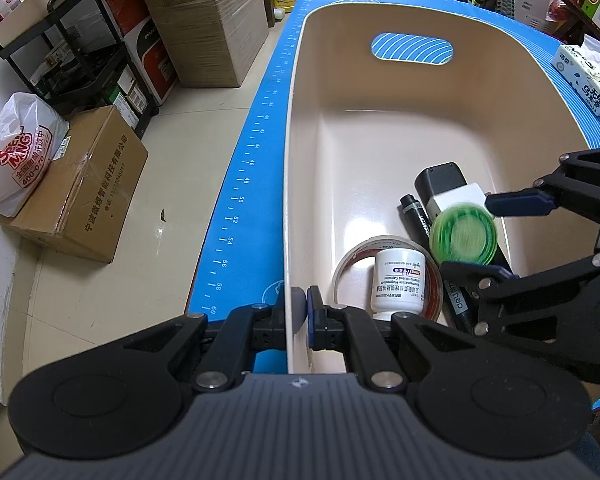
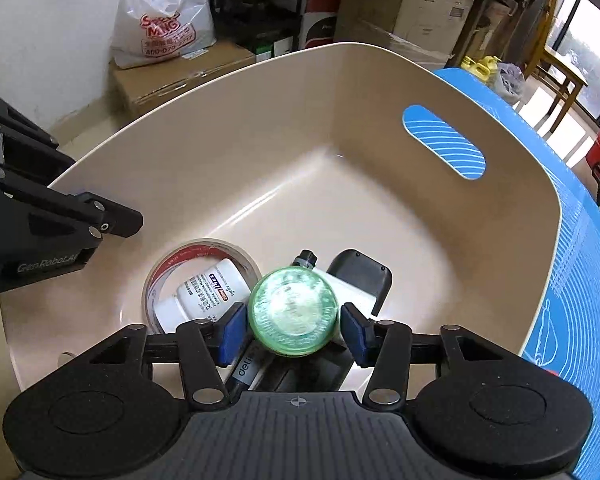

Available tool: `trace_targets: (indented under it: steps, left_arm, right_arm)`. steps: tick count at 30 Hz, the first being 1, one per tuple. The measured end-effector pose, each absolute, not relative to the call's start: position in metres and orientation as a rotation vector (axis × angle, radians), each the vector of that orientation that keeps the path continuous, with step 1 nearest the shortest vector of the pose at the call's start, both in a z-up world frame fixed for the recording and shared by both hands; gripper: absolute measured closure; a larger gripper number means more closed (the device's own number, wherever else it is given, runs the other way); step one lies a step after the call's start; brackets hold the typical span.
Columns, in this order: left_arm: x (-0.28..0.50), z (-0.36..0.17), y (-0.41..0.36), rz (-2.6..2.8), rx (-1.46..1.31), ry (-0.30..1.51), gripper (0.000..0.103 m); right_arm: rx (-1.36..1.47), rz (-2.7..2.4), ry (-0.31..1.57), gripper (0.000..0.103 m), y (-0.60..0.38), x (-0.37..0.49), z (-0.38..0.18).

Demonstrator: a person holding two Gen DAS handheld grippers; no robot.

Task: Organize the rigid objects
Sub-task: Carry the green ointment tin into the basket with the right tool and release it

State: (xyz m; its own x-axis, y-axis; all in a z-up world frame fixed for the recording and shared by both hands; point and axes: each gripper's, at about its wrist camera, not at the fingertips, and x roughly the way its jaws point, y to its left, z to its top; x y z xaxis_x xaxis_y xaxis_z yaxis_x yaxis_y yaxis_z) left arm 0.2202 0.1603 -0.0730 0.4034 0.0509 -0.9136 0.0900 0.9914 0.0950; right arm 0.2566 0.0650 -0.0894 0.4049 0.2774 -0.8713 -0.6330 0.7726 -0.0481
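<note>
Beige plastic forms the tub (image 1: 300,128) on the blue-matted bench (image 1: 256,148). The left tongs (image 1: 304,314), low centre in the left wrist view, are clamped on the tub's near wall. In the right wrist view the right tongs (image 2: 294,330) stand apart at lower centre, a blurred green round container (image 2: 293,315) between the pads, not pressed. Below lie a tape roll (image 2: 168,264), a white pill bottle (image 2: 204,292), a black marker (image 1: 414,216) and a black-and-white device (image 1: 444,184).

Two matching claws: the left claw (image 1: 300,310) and right claw (image 2: 296,330) have black linkage arms, silver screws, blue pads and ribbed grey bodies; white "GenRobot.AI" lettering marks one, lower left.
</note>
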Motion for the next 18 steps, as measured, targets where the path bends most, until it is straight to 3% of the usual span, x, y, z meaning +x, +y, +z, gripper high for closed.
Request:
trace_targets:
  steps: [6,9,18]
  left_arm:
    - [0.223,-0.075,0.159,-0.029,0.141,1.162,0.095]
    - [0.223,-0.075,0.159,-0.029,0.141,1.162,0.094]
    - [0.223,-0.075,0.160,-0.025,0.142,1.162,0.094]
  right_arm:
    - [-0.295,0.605,0.913,0.033,0.039,0.253,-0.075]
    - [-0.257,0.636,0.851,0.027,0.025,0.248,-0.060]
    - [-0.149,0.545,0.708,0.024,-0.049,0.255,-0.017]
